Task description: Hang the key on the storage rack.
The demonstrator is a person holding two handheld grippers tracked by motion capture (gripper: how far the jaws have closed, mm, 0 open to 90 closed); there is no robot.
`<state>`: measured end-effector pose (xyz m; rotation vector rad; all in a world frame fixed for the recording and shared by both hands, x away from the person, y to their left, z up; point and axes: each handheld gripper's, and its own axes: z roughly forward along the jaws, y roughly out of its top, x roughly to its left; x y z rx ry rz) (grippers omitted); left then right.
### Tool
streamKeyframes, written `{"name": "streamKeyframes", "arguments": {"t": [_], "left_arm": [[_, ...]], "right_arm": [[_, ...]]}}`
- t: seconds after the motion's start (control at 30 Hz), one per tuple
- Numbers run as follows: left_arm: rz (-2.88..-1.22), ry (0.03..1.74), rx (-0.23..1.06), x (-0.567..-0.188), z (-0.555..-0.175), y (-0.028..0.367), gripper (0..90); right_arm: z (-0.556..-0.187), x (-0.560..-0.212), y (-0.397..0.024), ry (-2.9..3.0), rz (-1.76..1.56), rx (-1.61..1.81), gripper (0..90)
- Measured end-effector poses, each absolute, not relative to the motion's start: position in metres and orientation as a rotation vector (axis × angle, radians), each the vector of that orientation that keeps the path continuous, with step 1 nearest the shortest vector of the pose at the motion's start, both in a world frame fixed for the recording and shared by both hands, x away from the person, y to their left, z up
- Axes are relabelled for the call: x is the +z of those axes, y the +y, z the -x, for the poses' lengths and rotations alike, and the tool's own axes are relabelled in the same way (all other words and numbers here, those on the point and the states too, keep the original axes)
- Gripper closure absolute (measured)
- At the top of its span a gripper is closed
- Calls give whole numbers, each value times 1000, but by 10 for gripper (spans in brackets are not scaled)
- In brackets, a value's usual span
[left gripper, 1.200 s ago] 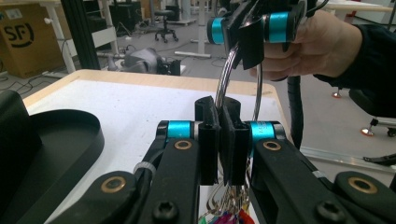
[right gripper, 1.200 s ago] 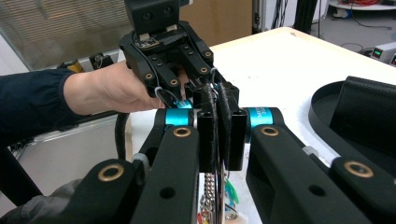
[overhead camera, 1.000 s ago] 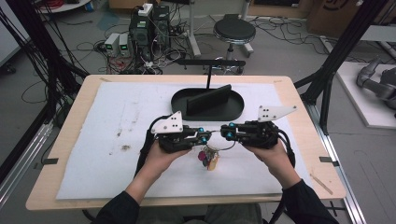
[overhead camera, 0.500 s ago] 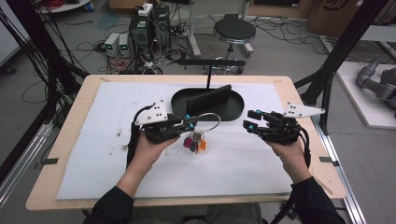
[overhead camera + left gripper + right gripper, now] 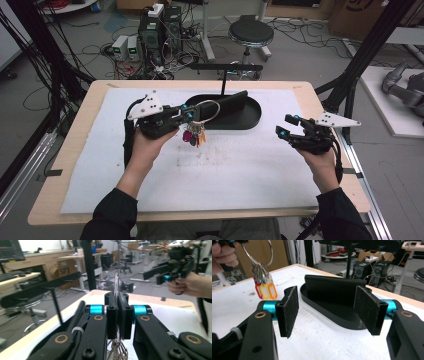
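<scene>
Black oval tray (image 5: 252, 119) with its T-shaped hook stand (image 5: 226, 67) sits upper centre of the high view, on the white-covered tabletop (image 5: 240, 175). Left tongs (image 5: 186, 116), clamped on the key ring (image 5: 209, 111), hold it just left of the tray, ring upright, tagged keys (image 5: 192, 136) dangling below. Right tongs (image 5: 286, 126), at frame right, have just been opening and stand empty; the left hand is nearer the stand.

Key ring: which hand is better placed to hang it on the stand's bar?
Left, probably. The left gripper is shut on the key ring, lifted just beside the black stand. The right gripper is open, empty and farther off, its fingers having just been opening.
</scene>
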<state>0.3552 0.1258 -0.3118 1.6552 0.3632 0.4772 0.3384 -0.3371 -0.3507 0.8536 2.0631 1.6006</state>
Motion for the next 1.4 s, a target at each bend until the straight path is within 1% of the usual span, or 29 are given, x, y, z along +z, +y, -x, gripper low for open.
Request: {"name": "streamKeyframes", "arguments": {"t": [0.33,0.6,0.77,0.93,1.2,1.4], "left_arm": [[-1636,422,565,-297,-378,137,865],[-1615,465,606,-297,-400,140,865],[-1604,501,607,-298,-414,142,864],[-1591,498,624,-295,-425,140,865],[-1595,521,610,-295,-443,134,864],[-1594,555,618,-304,-458,129,864]], "right_arm": [[-341,-355,-351,2024,-903,1581,360],[-341,-356,-355,2009,-920,1575,359],[-342,-356,-357,2007,-928,1574,359],[-342,-357,-357,2004,-933,1569,359],[-343,-357,-355,2015,-929,1563,359],[-344,-358,-355,2011,-932,1561,359]]}}
